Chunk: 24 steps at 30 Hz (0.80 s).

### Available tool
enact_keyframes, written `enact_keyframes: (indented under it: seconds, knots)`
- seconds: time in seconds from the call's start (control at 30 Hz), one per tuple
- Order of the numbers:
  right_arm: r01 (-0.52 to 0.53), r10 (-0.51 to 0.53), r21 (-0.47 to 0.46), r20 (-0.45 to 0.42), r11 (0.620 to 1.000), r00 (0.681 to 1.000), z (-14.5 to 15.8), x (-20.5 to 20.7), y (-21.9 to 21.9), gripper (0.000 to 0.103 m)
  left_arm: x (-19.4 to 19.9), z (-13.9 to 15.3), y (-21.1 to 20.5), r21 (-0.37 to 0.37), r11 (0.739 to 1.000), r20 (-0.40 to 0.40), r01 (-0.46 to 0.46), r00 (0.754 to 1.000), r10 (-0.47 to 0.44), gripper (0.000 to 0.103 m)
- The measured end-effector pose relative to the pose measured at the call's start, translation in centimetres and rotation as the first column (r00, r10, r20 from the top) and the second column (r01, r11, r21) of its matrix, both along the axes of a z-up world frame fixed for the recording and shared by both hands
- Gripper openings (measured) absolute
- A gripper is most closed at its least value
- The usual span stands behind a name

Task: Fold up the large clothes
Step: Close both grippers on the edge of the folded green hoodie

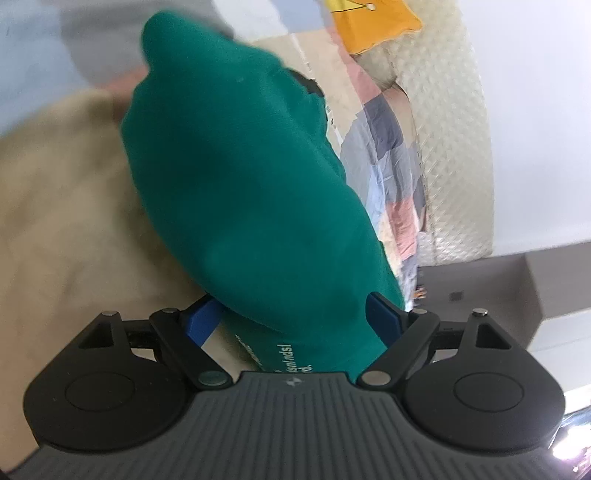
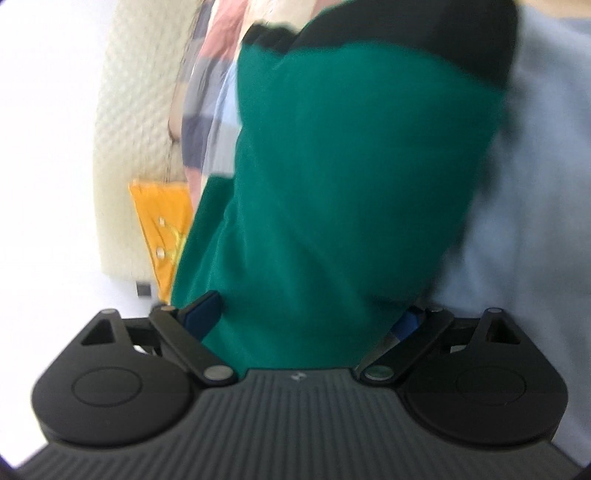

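A bulky green garment (image 1: 243,192) with white lettering near its lower edge fills the left wrist view. It narrows into the gap between the blue fingers (image 1: 201,323) of my left gripper (image 1: 295,284), whose jaws stand wide and grip the bundle; the cloth hides the fingertips. The right wrist view shows the same green garment (image 2: 343,177), with a black part at its top. My right gripper (image 2: 306,291) also has wide jaws closed on the cloth, its blue fingers (image 2: 203,310) showing only at their bases. Both views are rolled sideways.
A beige bedspread (image 1: 55,229) lies to the left of the garment. A patchwork quilt (image 1: 391,147), a cream quilted headboard (image 1: 454,140) and a yellow item (image 1: 373,29) stand beyond it against a white wall (image 1: 539,110). Light blue cloth (image 2: 539,192) fills the right side.
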State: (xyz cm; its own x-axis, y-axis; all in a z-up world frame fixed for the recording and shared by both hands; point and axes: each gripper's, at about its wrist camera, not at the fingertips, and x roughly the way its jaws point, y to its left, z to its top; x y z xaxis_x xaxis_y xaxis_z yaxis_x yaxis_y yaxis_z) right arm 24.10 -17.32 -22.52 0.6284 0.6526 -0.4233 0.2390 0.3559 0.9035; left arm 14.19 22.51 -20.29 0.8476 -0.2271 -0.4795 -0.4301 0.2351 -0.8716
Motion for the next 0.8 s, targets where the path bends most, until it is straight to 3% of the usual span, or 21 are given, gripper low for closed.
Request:
enact_keyframes:
  seconds: [0.17,0.27,0.43,0.8]
  knots:
    - [0.103,-0.102,0.046,-0.022,0.994,0.995,0.2,-1.1,-2.4,0.095,0.2,0.1,0.6,-0.006,0.999,-0.009,-0.037,0.999,0.037,0.087]
    - [0.138,-0.138,0.027,0.000,0.990,0.990,0.9,-1.7,-3.1,0.095,0.1,-0.5,1.2,-0.021,0.996,-0.033,-0.088,0.996,0.087,0.087]
    - [0.101,-0.101,0.013,0.000,0.995,0.995,0.9,-1.7,-3.0,0.095,1.1,-1.6,0.6,-0.008,0.995,-0.073,-0.096,0.993,0.095,0.089]
    - [-0.017,0.017,-0.021,-0.009,1.000,1.000,0.1,0.0,-1.5,0.091,2.1,-2.0,0.5,-0.027,0.994,-0.077,-0.108,0.991,0.106,0.087]
